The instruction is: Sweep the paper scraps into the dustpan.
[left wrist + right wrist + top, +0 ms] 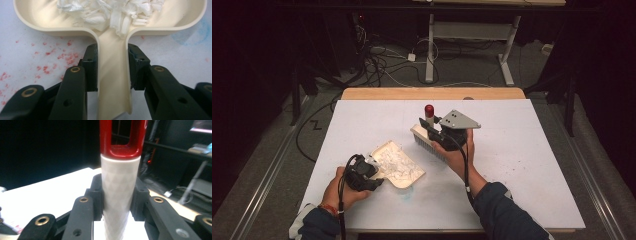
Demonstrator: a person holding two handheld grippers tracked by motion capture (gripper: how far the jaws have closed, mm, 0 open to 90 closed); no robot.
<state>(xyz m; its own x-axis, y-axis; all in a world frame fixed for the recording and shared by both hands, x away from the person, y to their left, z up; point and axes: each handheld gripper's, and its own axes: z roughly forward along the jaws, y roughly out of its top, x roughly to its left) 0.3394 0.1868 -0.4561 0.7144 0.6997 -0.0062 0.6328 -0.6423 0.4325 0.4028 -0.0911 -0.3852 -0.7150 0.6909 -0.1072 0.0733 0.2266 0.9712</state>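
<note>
Lab — floor cables (pixel 382 62), desk frames (pixel 472 45)

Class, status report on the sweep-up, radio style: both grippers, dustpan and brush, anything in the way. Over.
Left gripper shut on dustpan handle; white scraps in the pan. Right gripper shut on brush handle, bristles at the table. No obstruction between them.

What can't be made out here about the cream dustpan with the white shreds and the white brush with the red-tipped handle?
- Cream plastic dustpan: handle end cut off by the left gripper view's bottom edge; pan front cut off at the top.
- White brush with red-tipped handle: bristle end lies below the right gripper view's bottom edge; in the high view the right gripper partly covers it.
- White paper shreds: too small to count in the high view.
</note>
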